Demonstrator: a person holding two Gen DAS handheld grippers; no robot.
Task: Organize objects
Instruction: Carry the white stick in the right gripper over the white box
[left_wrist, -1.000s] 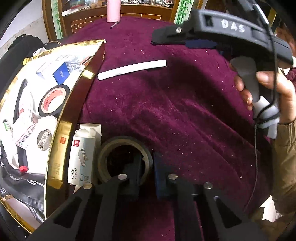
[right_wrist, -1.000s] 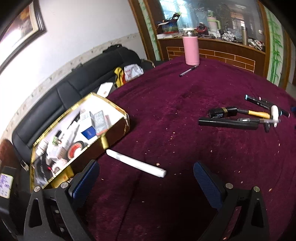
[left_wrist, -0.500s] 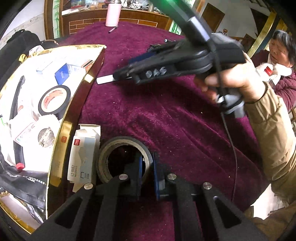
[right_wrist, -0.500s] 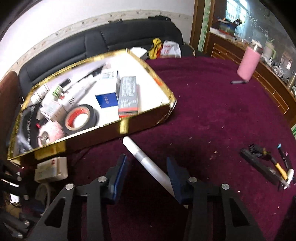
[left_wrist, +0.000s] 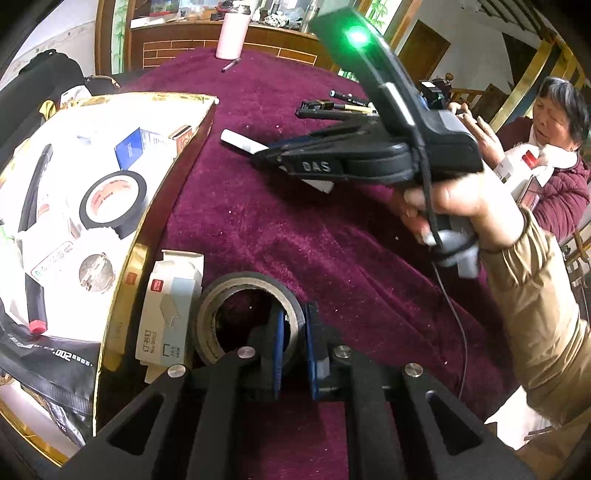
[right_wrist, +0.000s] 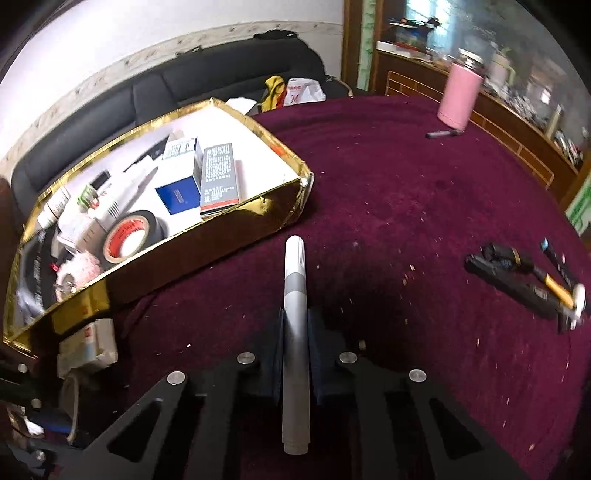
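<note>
My left gripper (left_wrist: 293, 332) is shut on the wall of a black tape roll (left_wrist: 255, 291), one finger inside the ring and one outside. The roll rests on the maroon cloth beside a white staple box (left_wrist: 170, 314). My right gripper (right_wrist: 295, 332) is closing tight on a white and silver marker (right_wrist: 294, 280), and its pads press on the barrel. The marker points away, towards the gold box (right_wrist: 221, 229). In the left wrist view, the right gripper (left_wrist: 273, 158) sits low over the marker (left_wrist: 240, 142), held by a hand in a tan sleeve.
The gold-rimmed box (left_wrist: 147, 229) holds a red-cored tape roll (left_wrist: 112, 201), small cartons and tubes. Several pens (right_wrist: 517, 273) lie on the cloth to the right. A pink bottle (right_wrist: 460, 99) stands at the far edge. A second person (left_wrist: 546, 147) sits beyond the table.
The right gripper swung down over the white marker, rolled into line with it and closed on it. The left gripper stayed shut on the tape roll.
</note>
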